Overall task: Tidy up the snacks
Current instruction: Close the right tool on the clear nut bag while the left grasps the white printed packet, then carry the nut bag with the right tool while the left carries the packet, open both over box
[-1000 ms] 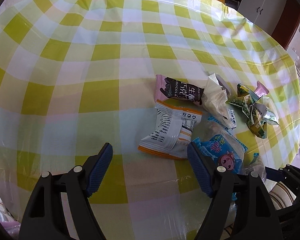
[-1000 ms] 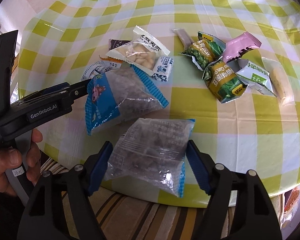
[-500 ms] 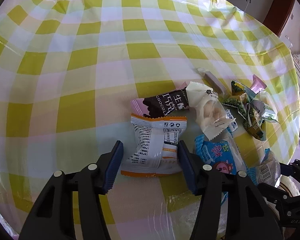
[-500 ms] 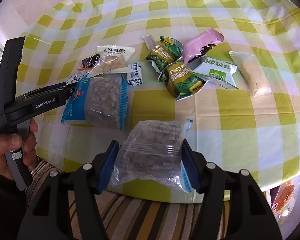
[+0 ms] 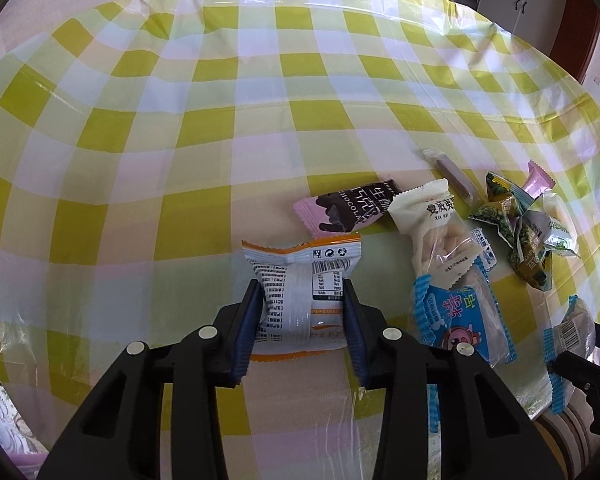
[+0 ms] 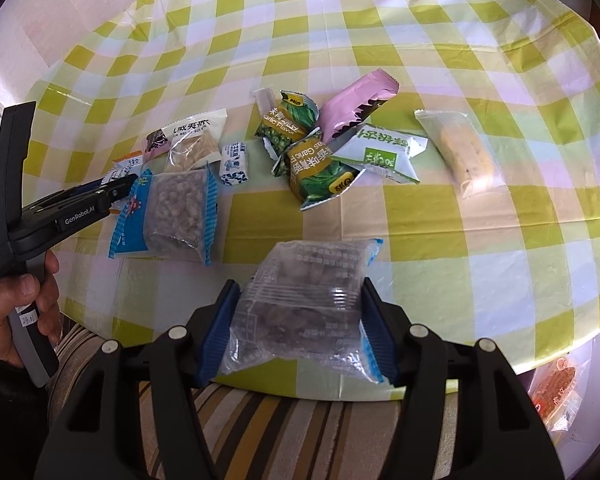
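Orange-edged white packet (image 5: pixel 300 300): back side up on the checked tablecloth (image 5: pixel 180 120), now pinched by the left gripper (image 5: pixel 303 328), whose blue pads were spread well clear of it a second ago.
Left jaws: narrowed, both pads pressing the packet's sides.
Left view only: chocolate bar wrapper (image 5: pixel 348 208) just beyond the packet; cream nut packet (image 5: pixel 436 224) overlapping a blue cartoon bag (image 5: pixel 460 316).
Clear nut bag (image 6: pixel 304 304): at the near table edge, now squeezed tighter than before.
Right gripper (image 6: pixel 298 328): pads against both sides of that bag, pinching it.
Right view only: left gripper (image 6: pixel 112 192) side-on, hand (image 6: pixel 16 312) on its handle; green garlic pea packets (image 6: pixel 312 160), pink wrapper (image 6: pixel 356 108), green-and-white packet (image 6: pixel 384 152).
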Tool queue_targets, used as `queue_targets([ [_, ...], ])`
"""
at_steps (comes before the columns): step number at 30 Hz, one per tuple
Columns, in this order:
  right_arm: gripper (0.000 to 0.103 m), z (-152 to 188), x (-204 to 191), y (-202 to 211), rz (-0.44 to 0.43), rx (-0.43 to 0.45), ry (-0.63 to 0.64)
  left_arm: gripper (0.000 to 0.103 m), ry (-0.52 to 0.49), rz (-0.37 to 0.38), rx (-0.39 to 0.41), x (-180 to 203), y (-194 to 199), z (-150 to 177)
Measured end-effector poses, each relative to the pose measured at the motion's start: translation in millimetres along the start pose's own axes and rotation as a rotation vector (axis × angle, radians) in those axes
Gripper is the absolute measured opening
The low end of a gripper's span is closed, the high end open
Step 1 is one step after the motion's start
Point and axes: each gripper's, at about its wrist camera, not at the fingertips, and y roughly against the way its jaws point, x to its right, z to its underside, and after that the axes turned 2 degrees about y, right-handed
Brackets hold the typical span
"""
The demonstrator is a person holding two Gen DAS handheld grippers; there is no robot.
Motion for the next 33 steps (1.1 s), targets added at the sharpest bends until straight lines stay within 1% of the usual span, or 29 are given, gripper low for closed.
queue_targets([
  [4,0.060,-0.1,5.8,7.1,0.015,0.015,-0.004,0.038,0.044,-0.028,0.047,-10.2,17.8,-1.0],
  [8,0.060,0.7,13.5,13.9,0.039,0.027,-0.012,0.038,0.063,-0.033,0.099,-10.4,39.5,-1.9],
  [12,0.060,2.7,23.3,20.9,0.055,0.035,-0.030,0.038,0.054,0.000,0.141,2.5,60.2,-2.0],
  [20,0.060,9.0,39.6,35.8,0.090,0.053,-0.059,0.038,-0.014,0.084,0.168,50.3,80.4,4.4],
  [25,0.060,14.3,54.8,44.7,0.113,0.062,-0.087,0.038,-0.083,0.135,0.177,87.6,91.2,10.6],
  [33,0.060,26.8,87.2,59.2,0.160,0.073,-0.146,0.038,-0.230,0.231,0.145,161.5,92.9,27.3],
])
